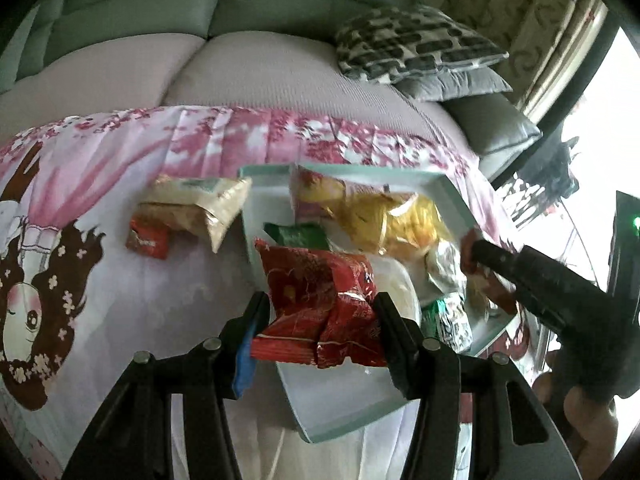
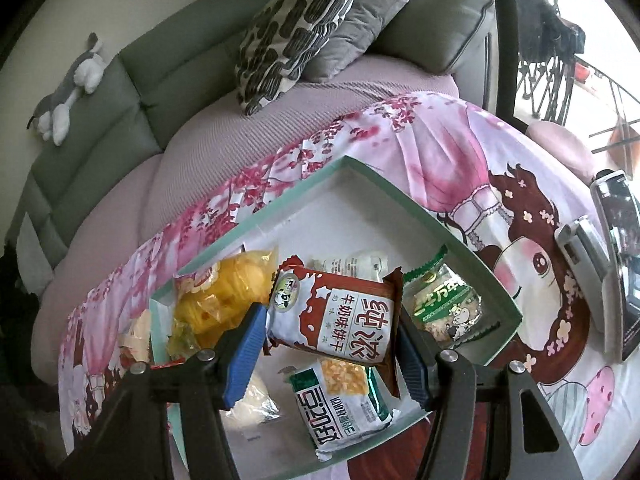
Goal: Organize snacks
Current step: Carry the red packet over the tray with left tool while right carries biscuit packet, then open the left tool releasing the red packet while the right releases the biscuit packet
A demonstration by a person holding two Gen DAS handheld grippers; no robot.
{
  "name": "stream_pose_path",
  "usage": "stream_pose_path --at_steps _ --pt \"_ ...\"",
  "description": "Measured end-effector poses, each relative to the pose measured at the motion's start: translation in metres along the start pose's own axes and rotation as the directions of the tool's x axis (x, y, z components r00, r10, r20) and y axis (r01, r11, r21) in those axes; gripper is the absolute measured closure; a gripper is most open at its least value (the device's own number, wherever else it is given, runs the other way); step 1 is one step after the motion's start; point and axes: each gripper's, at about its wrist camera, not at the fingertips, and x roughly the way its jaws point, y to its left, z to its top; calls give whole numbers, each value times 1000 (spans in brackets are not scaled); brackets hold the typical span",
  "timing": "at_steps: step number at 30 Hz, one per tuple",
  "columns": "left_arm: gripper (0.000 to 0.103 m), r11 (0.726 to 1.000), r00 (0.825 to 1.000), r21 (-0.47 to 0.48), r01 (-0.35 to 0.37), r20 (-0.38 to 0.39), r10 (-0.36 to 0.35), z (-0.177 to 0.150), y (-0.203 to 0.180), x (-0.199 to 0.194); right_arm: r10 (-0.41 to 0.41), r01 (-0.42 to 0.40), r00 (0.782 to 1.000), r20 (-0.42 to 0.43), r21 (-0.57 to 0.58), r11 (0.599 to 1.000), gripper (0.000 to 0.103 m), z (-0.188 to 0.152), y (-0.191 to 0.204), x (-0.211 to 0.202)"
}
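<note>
My left gripper (image 1: 318,320) is shut on a crinkled red snack packet (image 1: 320,304) and holds it over the near left corner of the mint-rimmed white tray (image 1: 452,192). My right gripper (image 2: 332,338) is shut on a brown-and-white biscuit packet (image 2: 340,316) and holds it above the same tray (image 2: 472,276). In the tray lie a yellow chip bag (image 2: 228,292), a green-and-white packet (image 2: 344,408), a green-topped clear packet (image 2: 444,308) and a pale bun (image 2: 252,400). The right gripper's body shows in the left wrist view (image 1: 520,276).
A beige snack bag (image 1: 200,208) and a small red packet (image 1: 148,240) lie on the pink cartoon cloth (image 1: 100,184) left of the tray. Sofa cushions (image 2: 296,28) and a plush toy (image 2: 68,92) are behind. A silver device (image 2: 612,256) lies at the right.
</note>
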Motion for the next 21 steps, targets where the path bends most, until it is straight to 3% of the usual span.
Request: stream_pose_path --at_steps 7,21 --pt "48 999 998 44 4 -63 -1 -7 -15 12 -6 6 1000 -3 -10 1000 37 0 4 1" --pt "47 999 989 29 16 -146 -12 -17 -14 30 -18 17 1000 -5 -48 999 37 -4 14 2"
